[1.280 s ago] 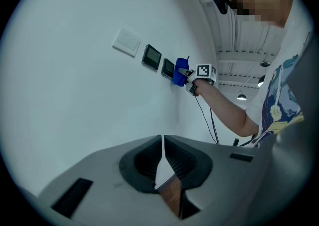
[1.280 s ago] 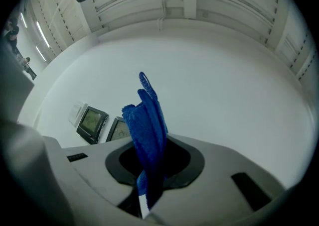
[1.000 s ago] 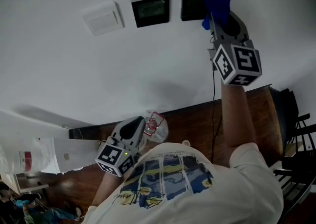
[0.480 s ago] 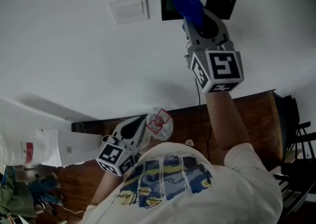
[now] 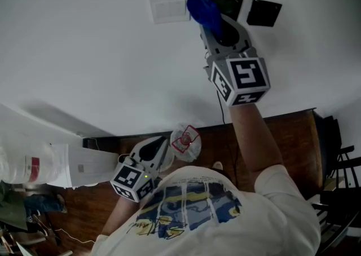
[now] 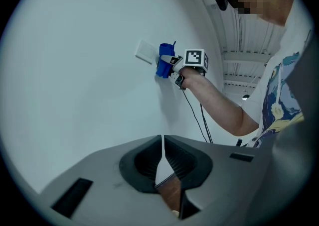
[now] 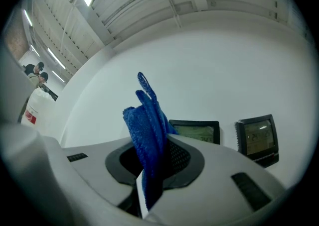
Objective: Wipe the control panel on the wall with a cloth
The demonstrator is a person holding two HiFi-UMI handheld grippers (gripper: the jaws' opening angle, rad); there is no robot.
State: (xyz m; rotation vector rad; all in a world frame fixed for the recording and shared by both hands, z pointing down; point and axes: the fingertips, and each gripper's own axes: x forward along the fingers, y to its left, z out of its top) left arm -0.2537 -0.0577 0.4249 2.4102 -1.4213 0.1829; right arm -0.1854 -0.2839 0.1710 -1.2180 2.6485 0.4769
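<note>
On the white wall hang two dark control panels [image 5: 230, 4] [image 5: 264, 13] and a white panel [image 5: 169, 7]. My right gripper [image 5: 213, 25] is raised to the wall and shut on a blue cloth [image 5: 202, 11]. The cloth lies over the left edge of the middle dark panel, next to the white one. In the right gripper view the cloth [image 7: 148, 125] stands up between the jaws, with both dark screens [image 7: 195, 130] [image 7: 258, 138] to its right. My left gripper [image 5: 162, 149] hangs low near the person's chest, shut on nothing; its jaws [image 6: 162, 156] meet at the tips.
A black cable [image 5: 221, 108] runs down the wall below the panels. Dark wooden flooring [image 5: 282, 136] lies beneath. A clear plastic item with a red label [image 5: 184, 139] sits by the left gripper. White bags [image 5: 39, 164] are at the left, a black chair [image 5: 338, 159] at the right.
My right gripper has carried the blue cloth leftward along the wall, from the right dark panel across the middle one to its left edge. The left gripper has stayed low.
</note>
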